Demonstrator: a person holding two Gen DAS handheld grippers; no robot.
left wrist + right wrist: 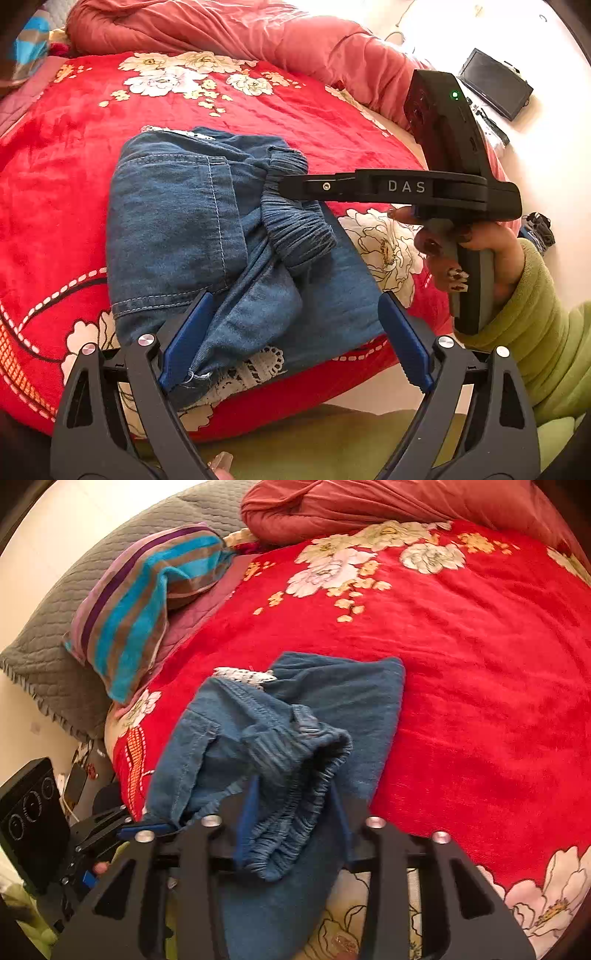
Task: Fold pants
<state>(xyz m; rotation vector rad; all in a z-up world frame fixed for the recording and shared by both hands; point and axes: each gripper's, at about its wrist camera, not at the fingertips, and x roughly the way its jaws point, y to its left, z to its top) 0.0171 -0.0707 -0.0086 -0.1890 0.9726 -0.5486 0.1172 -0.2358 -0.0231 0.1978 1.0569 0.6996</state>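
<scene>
Left wrist view: the blue pants (pixel 207 236) lie bunched on the red flowered blanket (pixel 55 155) near the bed's front edge, their long axis running from the lace-trimmed hem by the camera toward the far pillows. The elastic waistband (pixel 295 225) is folded back on top. The left gripper (pixel 295 325) stands wide, released, its blue pads on either side of a fold. The right gripper (pixel 284 186) reaches in from the right, tip at the waistband.

Right wrist view: the right gripper (pixel 295 812) is clenched on the waistband (pixel 295 797), lifted slightly. A striped pillow (pixel 147 602) lies far left.
</scene>
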